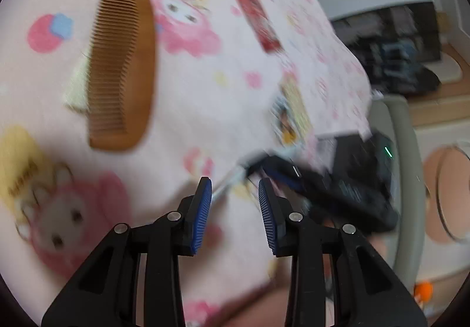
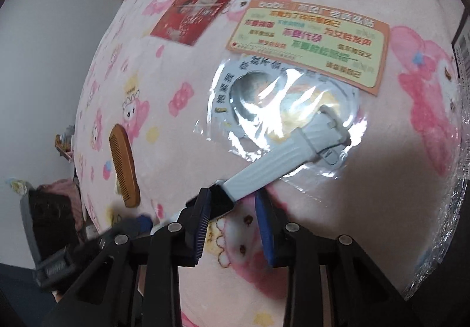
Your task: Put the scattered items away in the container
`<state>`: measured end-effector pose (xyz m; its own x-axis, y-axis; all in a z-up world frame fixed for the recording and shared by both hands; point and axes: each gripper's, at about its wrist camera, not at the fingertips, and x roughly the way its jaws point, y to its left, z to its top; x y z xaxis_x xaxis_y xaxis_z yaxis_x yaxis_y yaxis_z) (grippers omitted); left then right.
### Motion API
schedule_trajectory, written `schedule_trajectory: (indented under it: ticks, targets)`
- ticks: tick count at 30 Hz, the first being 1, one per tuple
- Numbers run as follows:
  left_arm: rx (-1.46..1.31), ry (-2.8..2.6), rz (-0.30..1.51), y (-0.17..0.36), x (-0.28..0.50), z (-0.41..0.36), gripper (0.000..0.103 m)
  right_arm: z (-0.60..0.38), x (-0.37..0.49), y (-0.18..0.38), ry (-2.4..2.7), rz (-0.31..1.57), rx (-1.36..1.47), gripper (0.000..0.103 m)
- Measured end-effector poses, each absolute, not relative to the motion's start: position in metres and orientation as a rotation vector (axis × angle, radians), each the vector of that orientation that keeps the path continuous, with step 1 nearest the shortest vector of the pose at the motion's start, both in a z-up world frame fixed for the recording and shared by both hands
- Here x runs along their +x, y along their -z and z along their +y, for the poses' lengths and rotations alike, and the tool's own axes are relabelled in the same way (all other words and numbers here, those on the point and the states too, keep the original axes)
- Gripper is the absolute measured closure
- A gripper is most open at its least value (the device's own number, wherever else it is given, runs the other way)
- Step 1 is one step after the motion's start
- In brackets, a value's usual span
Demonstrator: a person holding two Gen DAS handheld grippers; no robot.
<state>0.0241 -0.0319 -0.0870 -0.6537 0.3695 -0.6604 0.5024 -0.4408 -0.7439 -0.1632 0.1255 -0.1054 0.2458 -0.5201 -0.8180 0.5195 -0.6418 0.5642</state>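
My right gripper (image 2: 233, 197) is shut on the near end of a grey ribbed tool (image 2: 282, 159). The tool's far end lies on a round item in clear wrap (image 2: 264, 97) on the pink cartoon blanket (image 2: 367, 150). In the left wrist view the same tool (image 1: 226, 184) shows as a blurred pale bar just beyond my left gripper (image 1: 234, 182). That gripper is open, with its pads touching nothing. The right gripper's black body (image 1: 346, 189) sits close on the right. A wooden comb (image 1: 122, 68) (image 2: 124, 162) lies flat further left.
A red packet (image 2: 191, 15) (image 1: 252, 12) and an orange-edged card with green text (image 2: 308, 42) lie further up the blanket. Crinkled clear plastic (image 2: 458, 180) lines the right edge. The blanket drops off at the right of the left wrist view, where a grey frame (image 1: 402, 180) stands.
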Motion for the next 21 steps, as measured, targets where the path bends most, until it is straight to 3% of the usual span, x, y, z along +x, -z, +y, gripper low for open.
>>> schedule_trajectory:
  ticks: [8,11,13,18,21]
  targets:
    - [1.384,2.282,1.605,0.098,0.016,-0.016,0.071,0.129,-0.164,0.103,1.585,-0.022,1.631,0.076]
    - [1.413,2.256,1.581,0.106,0.012,-0.018,0.071,0.130,-0.166,0.098,1.606,-0.020,1.605,0.087]
    - [1.412,2.233,1.569,0.110,0.010,-0.021,0.073,0.122,-0.166,0.099,1.605,-0.016,1.604,0.087]
    - [1.212,2.227,1.492,0.098,0.019,-0.040,0.073,0.123,-0.164,0.099,1.576,-0.002,1.620,0.087]
    - [1.145,2.232,1.547,0.099,0.023,-0.046,0.073,0.123,-0.167,0.103,1.577,-0.033,1.636,0.087]
